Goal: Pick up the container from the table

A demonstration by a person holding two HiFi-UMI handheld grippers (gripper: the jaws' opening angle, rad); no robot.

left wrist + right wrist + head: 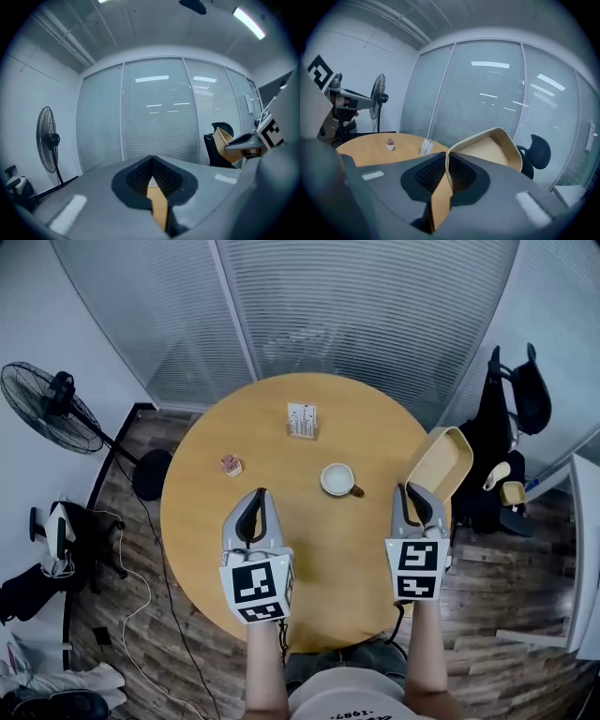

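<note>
The container (441,460) is a beige, rounded-rectangle tub, tilted and raised over the right edge of the round wooden table (281,559). My right gripper (410,488) is shut on its near rim. In the right gripper view the rim (446,161) runs between the jaws, and the tub's open inside (492,147) faces me. My left gripper (260,493) hovers over the table's front left, shut, with nothing in it. In the left gripper view its jaws meet, and the container (222,138) shows at the far right.
A white cup (337,479) sits mid-table, left of the container. A card holder (302,420) stands at the back and a small potted item (231,464) to the left. A floor fan (52,404) stands far left. An office chair (511,399) is close behind the container.
</note>
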